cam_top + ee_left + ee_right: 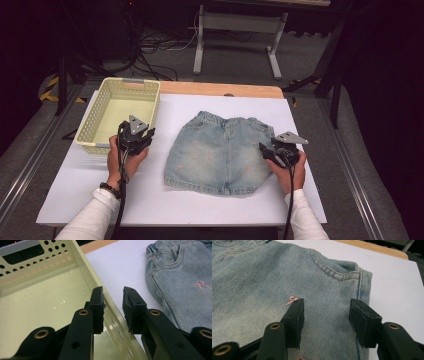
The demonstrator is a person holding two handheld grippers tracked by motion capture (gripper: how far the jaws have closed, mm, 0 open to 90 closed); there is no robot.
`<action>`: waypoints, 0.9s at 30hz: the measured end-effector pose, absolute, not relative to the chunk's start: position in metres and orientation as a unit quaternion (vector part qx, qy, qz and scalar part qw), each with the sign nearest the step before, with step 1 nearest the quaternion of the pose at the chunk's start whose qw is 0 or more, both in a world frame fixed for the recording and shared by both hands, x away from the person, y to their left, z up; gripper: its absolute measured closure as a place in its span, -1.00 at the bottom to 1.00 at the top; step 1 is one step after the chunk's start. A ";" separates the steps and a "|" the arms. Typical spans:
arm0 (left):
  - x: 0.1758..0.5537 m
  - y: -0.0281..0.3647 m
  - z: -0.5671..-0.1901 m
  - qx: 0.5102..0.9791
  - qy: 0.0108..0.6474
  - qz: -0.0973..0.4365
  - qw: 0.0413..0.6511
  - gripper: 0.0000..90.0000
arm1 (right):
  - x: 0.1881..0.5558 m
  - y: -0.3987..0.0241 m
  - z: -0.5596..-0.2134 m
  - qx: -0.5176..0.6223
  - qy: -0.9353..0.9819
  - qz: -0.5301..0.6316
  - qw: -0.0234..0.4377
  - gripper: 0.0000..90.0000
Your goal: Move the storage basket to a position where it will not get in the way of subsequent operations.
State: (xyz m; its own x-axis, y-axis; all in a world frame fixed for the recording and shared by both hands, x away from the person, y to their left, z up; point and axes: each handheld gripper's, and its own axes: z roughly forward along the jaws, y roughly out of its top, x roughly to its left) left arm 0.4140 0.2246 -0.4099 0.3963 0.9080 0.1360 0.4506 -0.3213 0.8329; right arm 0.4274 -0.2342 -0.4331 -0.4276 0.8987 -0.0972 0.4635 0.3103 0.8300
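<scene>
High view: a pair of light-blue denim shorts (220, 152) lies spread flat on the white table sheet (160, 200), waistband toward the far edge and leg hems toward the person. A pale yellow perforated basket (120, 112) stands on the sheet's far left corner, well apart from the shorts. Beyond the sheet's far edge a strip of the wooden table (220, 89) shows.

The left gripper (142, 136), held in the left hand (125, 162), sits at the basket's near right corner, between basket and shorts, with a band of bare sheet between it and the garment's left side. The right gripper (265, 150), in the right hand (290, 172), sits over the shorts' right edge, about midway down the garment.

Left gripper view: the jaws stand moderately apart with nothing between them, straddling the line of the basket's right wall (100, 287); the left gripper (113, 306) has the basket's hollow to its left and the shorts (180, 277) off to its right, across white sheet.

Right gripper view: the right gripper (325, 315) has its jaws spread wide and holds nothing. Denim lies directly beneath and between them: the shorts (262, 290) with a small pink embroidered bow (291, 300) just beside one jaw tip, and the garment's side seam near the other. Whether the tips touch the cloth cannot be told.
</scene>
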 end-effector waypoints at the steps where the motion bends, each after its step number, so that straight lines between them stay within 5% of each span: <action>1: 0.414 0.226 -0.410 0.747 0.453 0.308 0.376 0.60 | 0.427 -0.234 -0.433 0.448 0.758 0.377 0.288 0.04; 15: 0.388 0.250 -0.404 0.760 0.420 0.293 0.400 0.11 | 0.415 -0.238 -0.427 0.446 0.750 0.392 0.291 0.01; 27: 0.365 0.198 -0.406 0.801 0.342 0.281 0.403 -0.20 | 0.386 -0.243 -0.428 0.436 0.754 0.393 0.296 -0.03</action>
State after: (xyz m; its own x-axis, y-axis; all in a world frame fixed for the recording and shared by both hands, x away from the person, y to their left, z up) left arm 0.3647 0.1981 -0.4059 0.6076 0.7746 0.1753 0.3211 -0.4415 0.8378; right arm 0.3863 -0.2427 -0.4285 -0.4445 0.8898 -0.1039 0.4247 0.3114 0.8501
